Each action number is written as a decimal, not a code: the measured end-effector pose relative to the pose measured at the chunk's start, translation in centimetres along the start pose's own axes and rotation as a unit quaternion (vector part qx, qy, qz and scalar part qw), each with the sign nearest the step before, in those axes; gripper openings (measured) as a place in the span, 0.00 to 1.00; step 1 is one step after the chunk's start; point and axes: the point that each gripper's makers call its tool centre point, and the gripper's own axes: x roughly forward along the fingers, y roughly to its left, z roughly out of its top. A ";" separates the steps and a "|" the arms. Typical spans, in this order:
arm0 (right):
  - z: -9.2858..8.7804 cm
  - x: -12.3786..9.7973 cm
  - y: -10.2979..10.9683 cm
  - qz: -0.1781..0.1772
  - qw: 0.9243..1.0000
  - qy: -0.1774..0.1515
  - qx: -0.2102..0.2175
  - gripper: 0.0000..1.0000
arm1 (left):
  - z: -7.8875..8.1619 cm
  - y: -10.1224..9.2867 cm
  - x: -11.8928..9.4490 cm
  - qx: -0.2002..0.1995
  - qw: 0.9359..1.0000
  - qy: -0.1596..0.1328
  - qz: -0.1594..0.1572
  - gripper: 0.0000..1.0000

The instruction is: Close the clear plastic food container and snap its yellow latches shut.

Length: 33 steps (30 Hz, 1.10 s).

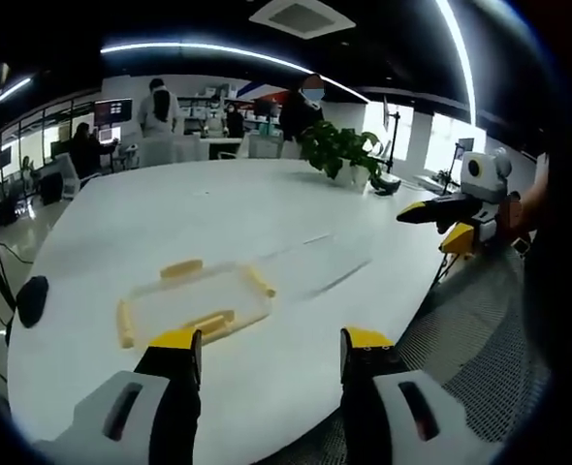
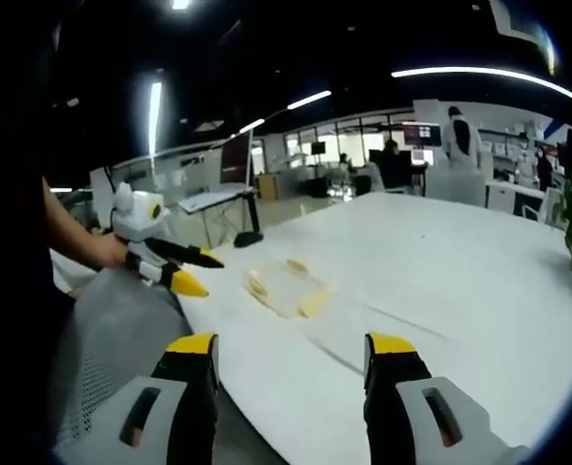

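Clear container [image 1: 197,302] on the white table [image 1: 296,223], just beyond the left gripper's [image 1: 271,351] wide-open, empty jaws; right gripper [image 2: 291,356] likewise.

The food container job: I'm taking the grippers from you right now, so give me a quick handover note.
Left gripper: open, empty, just short of the container. Right gripper: open, empty, farther back off the table edge.
Clear container sits on the white table, untouched by either gripper. Its yellow latches stick out from the sides, apparently unlatched; whether the lid is seated I cannot tell.
Done: nothing visible. Left: seat the lid, snap every latch.
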 end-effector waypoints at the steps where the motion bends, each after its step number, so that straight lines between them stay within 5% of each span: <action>1: 0.0 0.0 0.0 0.000 1.000 0.002 -0.001 0.60 | 0.0 0.0 0.0 -0.004 1.000 0.001 0.000 0.57; 15: 2.4 -0.2 -0.7 -0.011 1.000 -0.017 0.003 0.61 | 1.4 0.1 0.1 0.000 1.000 -0.005 0.001 0.58; 19: 4.6 1.5 -0.1 -0.010 0.999 -0.046 0.022 0.61 | 1.9 0.8 0.2 -0.005 1.000 -0.006 -0.003 0.58; 33: 5.7 4.4 0.5 -0.007 0.998 -0.049 0.029 0.60 | 3.5 3.1 0.4 -0.014 1.000 -0.027 -0.004 0.57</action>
